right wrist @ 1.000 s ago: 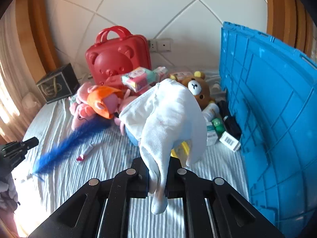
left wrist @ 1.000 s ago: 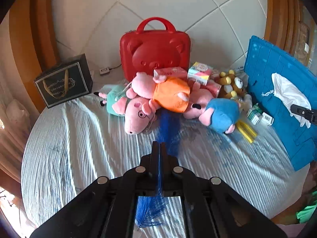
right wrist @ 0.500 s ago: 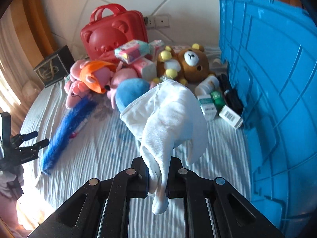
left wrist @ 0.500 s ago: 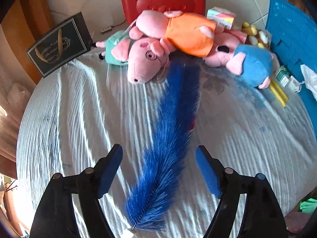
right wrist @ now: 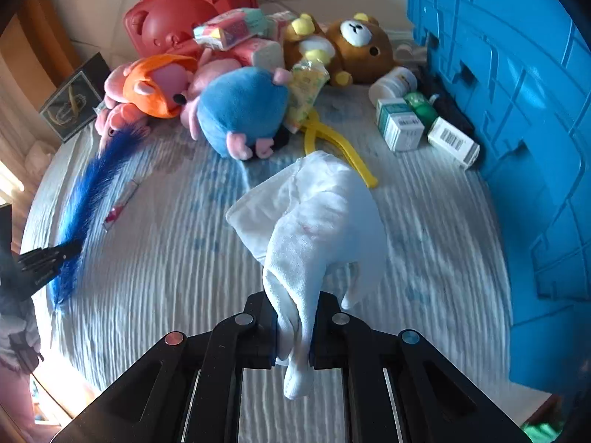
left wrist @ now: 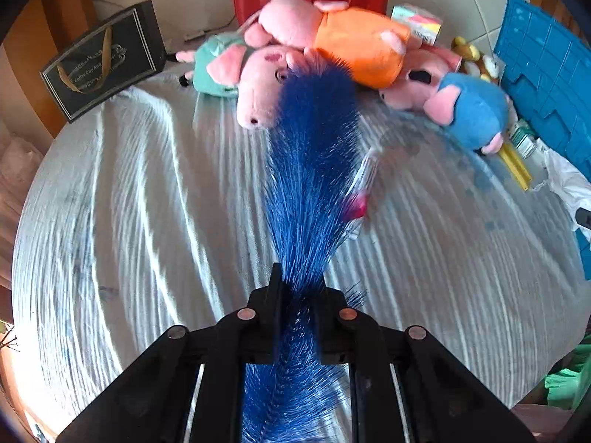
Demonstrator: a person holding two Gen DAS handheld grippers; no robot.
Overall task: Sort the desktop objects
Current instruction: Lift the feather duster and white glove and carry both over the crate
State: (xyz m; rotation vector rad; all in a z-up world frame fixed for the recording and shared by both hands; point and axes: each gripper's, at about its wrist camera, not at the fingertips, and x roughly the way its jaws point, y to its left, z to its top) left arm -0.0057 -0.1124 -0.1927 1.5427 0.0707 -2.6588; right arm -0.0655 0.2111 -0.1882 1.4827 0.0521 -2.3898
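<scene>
Since the earlier frames, both tools are seen lower over the counter (right wrist: 424, 221), and the left tool (left wrist: 300, 291), whose jaws have just been closing after standing spread around the blue feather (left wrist: 314, 170), is now pinched on it near its lower end. Most of the feather lies along the striped cloth, and its tip reaches the pink plush pig (left wrist: 258, 88) in the toy pile. The right tool (right wrist: 293, 317) is pressed together on a fold of the white cloth (right wrist: 314, 221), which bulges ahead of the jaws with one end dangling below them, just above the counter and near the blue crate (right wrist: 517, 110).

The feather is judged to be very light and limp, with soft barbs that flatten and slip; the firmest hold would be on the central stem, close to the quill end, where it is gripped now. The white cloth is judged to be soft, light and floppy, not fragile; it will drape and swing, so a bunched fold is best held, as it is at present.
</scene>
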